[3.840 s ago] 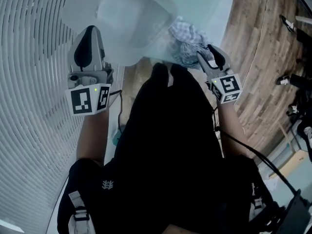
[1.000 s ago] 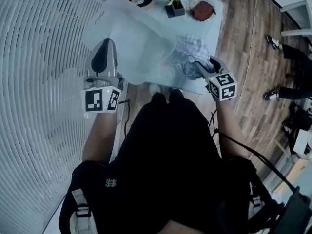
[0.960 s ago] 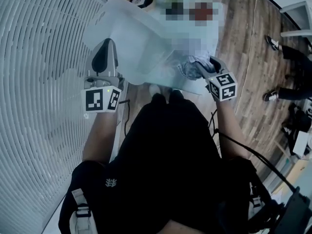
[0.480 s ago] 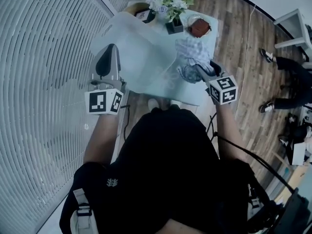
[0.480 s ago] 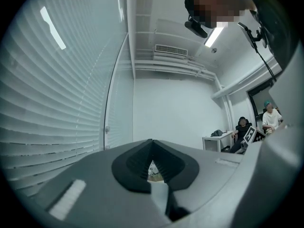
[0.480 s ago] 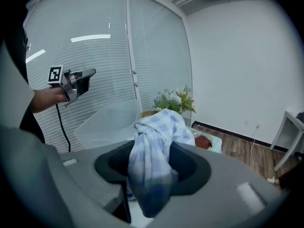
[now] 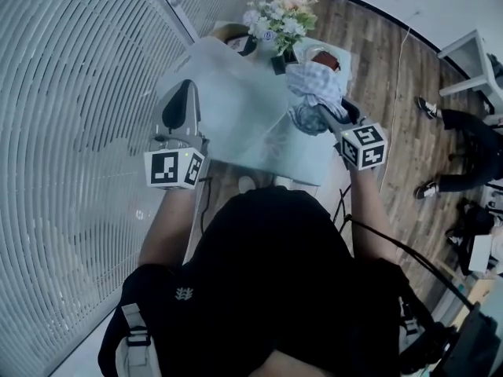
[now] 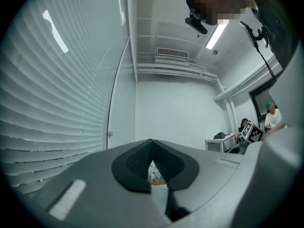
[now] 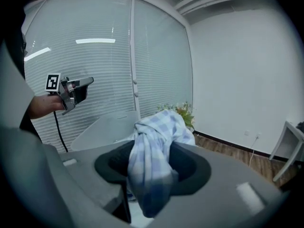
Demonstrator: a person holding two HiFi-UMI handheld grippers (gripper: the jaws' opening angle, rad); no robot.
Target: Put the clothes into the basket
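Observation:
A pale blue-and-white checked cloth [image 7: 314, 81] is bunched in my right gripper [image 7: 328, 115], which is shut on it above the right side of the pale table [image 7: 236, 108]. In the right gripper view the checked cloth [image 9: 154, 146] drapes over the jaws and hangs down between them. A darker blue fold [image 7: 302, 121] hangs just under the gripper. My left gripper [image 7: 183, 93] is held up over the table's left edge, shut and holding nothing. In its own view the left gripper [image 8: 152, 164] has its pads nearly touching. I can make out no basket for certain.
A bunch of flowers [image 7: 279, 14] in a dark pot, a round brown dish [image 7: 228, 31] and a brown object [image 7: 324, 53] stand at the table's far end. Window blinds [image 7: 71, 132] run along the left. A seated person's legs [image 7: 456, 132] and a white table [image 7: 471, 49] are at the right.
My right gripper has carried the checked cloth higher and farther over the table. The head view has tilted up and takes in more of the room. The left gripper has stayed shut.

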